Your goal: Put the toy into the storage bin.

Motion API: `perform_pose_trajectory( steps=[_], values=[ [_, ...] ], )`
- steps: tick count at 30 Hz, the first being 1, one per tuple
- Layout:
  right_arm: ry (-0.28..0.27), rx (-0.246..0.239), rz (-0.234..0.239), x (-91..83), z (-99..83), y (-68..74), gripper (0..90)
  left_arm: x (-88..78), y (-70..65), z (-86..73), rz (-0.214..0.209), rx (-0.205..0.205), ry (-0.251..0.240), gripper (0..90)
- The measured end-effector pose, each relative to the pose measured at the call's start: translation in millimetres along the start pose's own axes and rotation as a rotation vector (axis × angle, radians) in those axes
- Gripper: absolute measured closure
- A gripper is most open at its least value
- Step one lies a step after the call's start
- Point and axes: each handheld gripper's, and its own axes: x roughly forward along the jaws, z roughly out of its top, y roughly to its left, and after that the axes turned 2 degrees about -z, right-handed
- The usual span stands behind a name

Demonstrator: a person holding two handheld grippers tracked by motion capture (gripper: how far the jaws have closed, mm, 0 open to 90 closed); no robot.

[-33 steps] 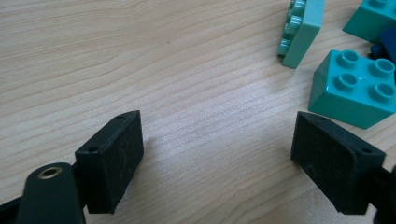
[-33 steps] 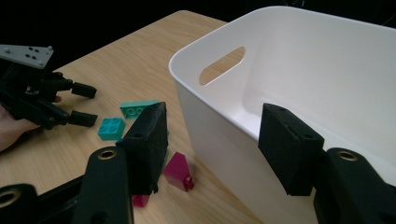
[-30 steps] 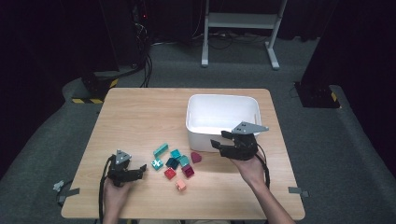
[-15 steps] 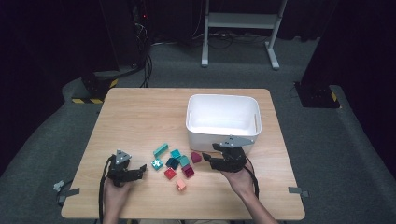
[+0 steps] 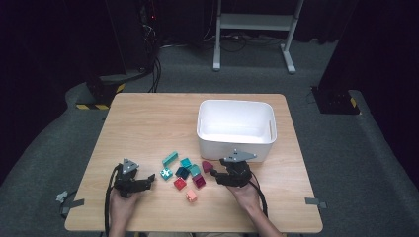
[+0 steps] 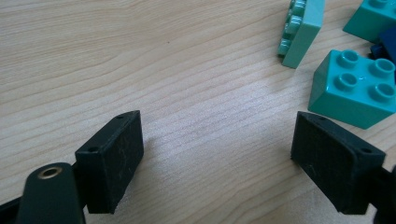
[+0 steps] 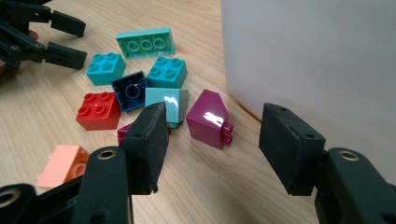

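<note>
**Three cameras, one cluster of bricks**

The high view looks forward and down from above the person's edge of the wooden table (image 5: 148,118), far enough off to take in the whole top and the dark floor beyond. The white bin (image 5: 236,126) sits right of centre, with the brick cluster (image 5: 185,170) just in front of its near left corner.

The left gripper view rides low and very near the tabletop, facing the cluster's left edge; a teal brick (image 6: 352,88) lies just past its jaws.

The right gripper view sits close by the bin's wall (image 7: 317,60), facing along it towards the cluster, and takes in the left gripper (image 7: 65,39) beyond. The teal brick (image 7: 105,68) is probably the same one.
</note>
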Motion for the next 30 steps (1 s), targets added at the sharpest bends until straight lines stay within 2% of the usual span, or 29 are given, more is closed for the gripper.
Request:
perform_pose_trajectory(
  steps=[17,30],
  values=[
    [0.044,-0.017,-0.019,31.4,-7.4,5.5,40.4,-0.1,-0.1,-0.1,0.001,0.0,0.001,17.1],
    [0.061,-0.026,-0.016,44.1,-5.6,8.0,41.0,-0.1,-0.2,-0.1,0.001,-0.001,0.001,17.1]
  ],
)
